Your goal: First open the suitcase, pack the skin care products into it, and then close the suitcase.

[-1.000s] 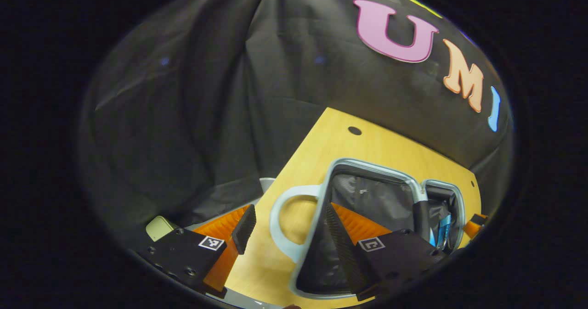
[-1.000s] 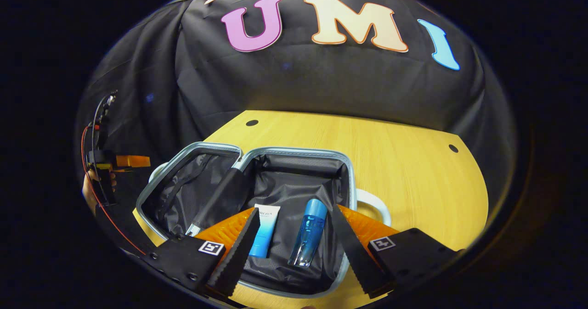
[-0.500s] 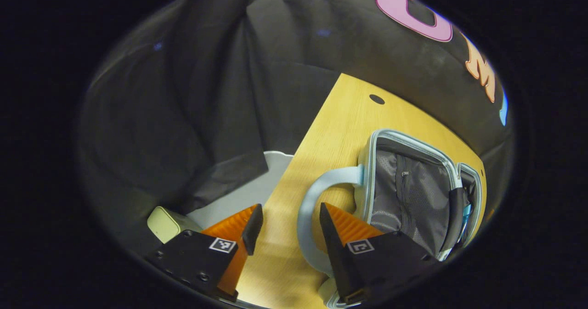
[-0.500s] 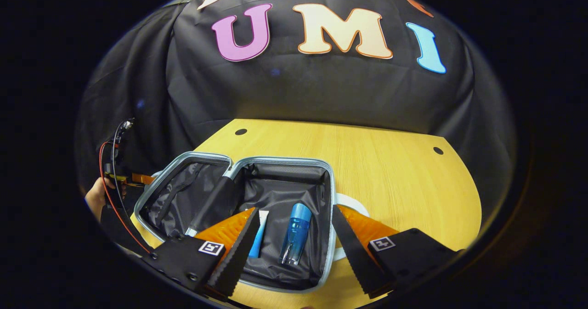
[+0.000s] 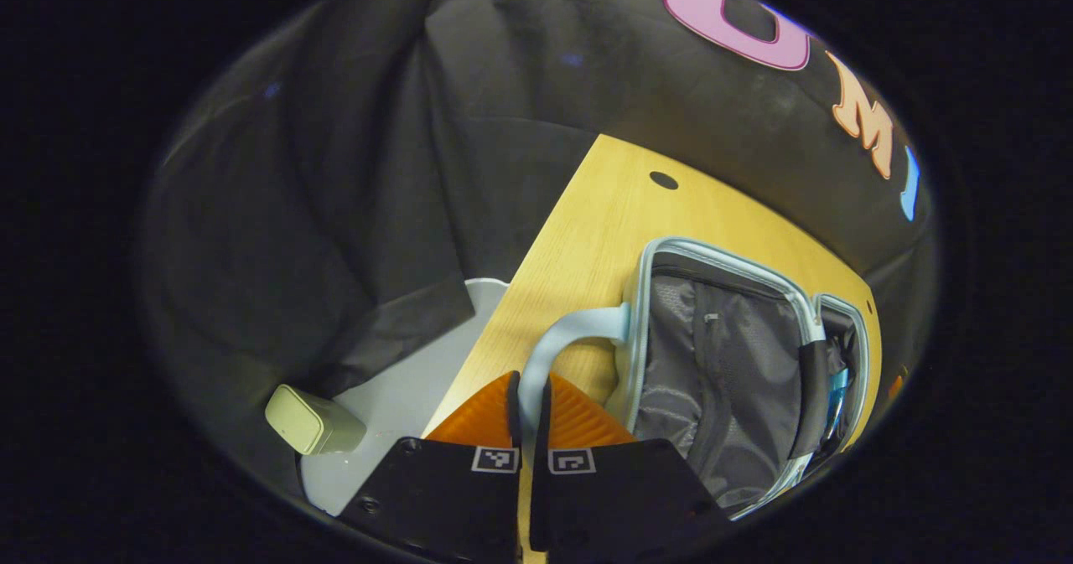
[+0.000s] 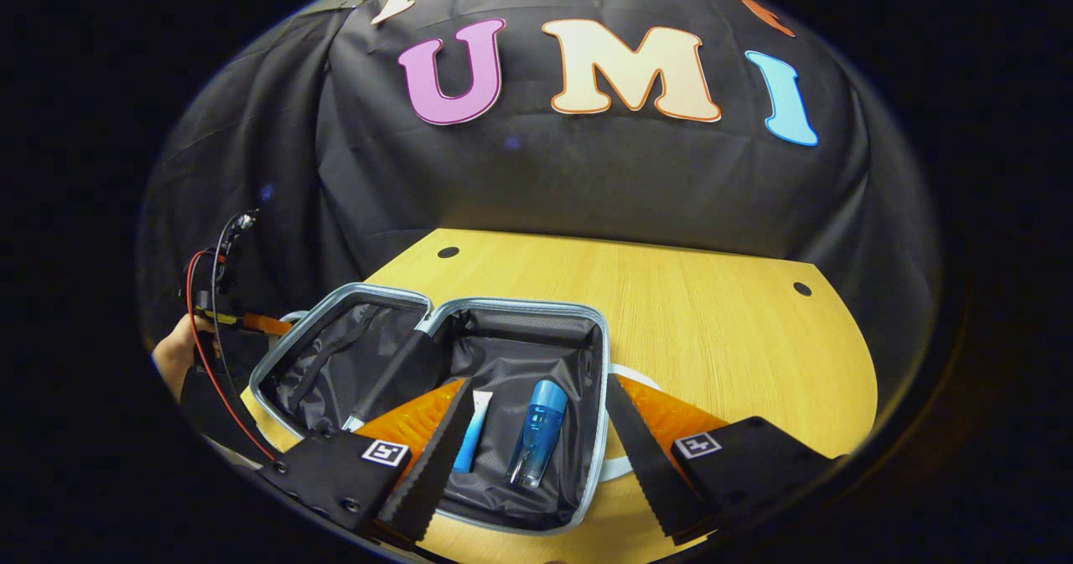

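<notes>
The light-blue suitcase (image 6: 599, 329) lies open on the wooden table (image 6: 712, 321), both black-lined halves facing up. A white-and-blue tube (image 6: 474, 430) and a blue bottle (image 6: 536, 434) lie in its right half. My right gripper (image 6: 538, 384) hovers open over that half, holding nothing. In the left gripper view, my left gripper (image 5: 528, 396) is shut on the pale blue handle (image 5: 562, 342) of the left half (image 5: 721, 371). The right gripper view shows that gripper (image 6: 251, 323) and the hand (image 6: 172, 350) holding it at the suitcase's far left.
A second pale handle (image 6: 637, 375) sticks out from the suitcase's right side, partly behind my right finger. Off the table's left edge, a beige box (image 5: 306, 417) sits on the grey floor (image 5: 402, 388). Bare tabletop stretches behind and right of the suitcase.
The left gripper moved left off the suitcase's left half, straddled the pale blue handle and closed on it. The right gripper stayed open, drifting only slightly over the right half.
</notes>
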A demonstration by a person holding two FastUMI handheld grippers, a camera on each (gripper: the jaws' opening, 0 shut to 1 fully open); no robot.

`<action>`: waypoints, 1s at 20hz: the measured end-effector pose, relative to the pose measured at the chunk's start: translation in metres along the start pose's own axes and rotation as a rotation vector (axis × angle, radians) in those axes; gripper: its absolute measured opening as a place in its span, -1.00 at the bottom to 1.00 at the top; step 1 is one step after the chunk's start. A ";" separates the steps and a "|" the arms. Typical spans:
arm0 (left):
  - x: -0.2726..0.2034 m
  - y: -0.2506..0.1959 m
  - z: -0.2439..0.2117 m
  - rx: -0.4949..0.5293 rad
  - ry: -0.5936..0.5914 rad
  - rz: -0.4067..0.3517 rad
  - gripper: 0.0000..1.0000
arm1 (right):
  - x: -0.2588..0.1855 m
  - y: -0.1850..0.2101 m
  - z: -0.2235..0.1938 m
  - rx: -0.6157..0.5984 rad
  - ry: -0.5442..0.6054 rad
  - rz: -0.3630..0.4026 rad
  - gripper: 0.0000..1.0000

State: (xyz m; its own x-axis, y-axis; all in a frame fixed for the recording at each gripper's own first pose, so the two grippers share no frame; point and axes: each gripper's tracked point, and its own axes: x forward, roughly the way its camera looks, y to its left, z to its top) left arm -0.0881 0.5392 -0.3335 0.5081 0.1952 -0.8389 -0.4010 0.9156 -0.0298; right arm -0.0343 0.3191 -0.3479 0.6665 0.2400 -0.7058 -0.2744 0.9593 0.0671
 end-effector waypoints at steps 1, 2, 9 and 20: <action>-0.008 -0.002 0.005 0.005 -0.027 0.005 -1.00 | -0.001 -0.002 0.003 0.002 -0.012 0.003 0.90; -0.016 -0.004 0.010 0.004 -0.050 0.008 -1.00 | -0.003 -0.003 0.005 0.010 -0.019 0.010 0.89; -0.090 -0.041 0.052 0.019 -0.161 -0.009 -1.00 | -0.007 -0.001 0.018 0.028 -0.067 0.089 0.97; -0.186 -0.165 0.097 0.152 -0.337 -0.100 -1.00 | -0.039 -0.059 0.034 0.038 -0.126 0.113 0.97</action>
State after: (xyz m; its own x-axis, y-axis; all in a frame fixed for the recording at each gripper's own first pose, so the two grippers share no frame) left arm -0.0427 0.3860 -0.1197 0.7714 0.1843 -0.6091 -0.2323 0.9726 0.0000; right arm -0.0207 0.2583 -0.3009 0.7149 0.3612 -0.5987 -0.3275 0.9295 0.1697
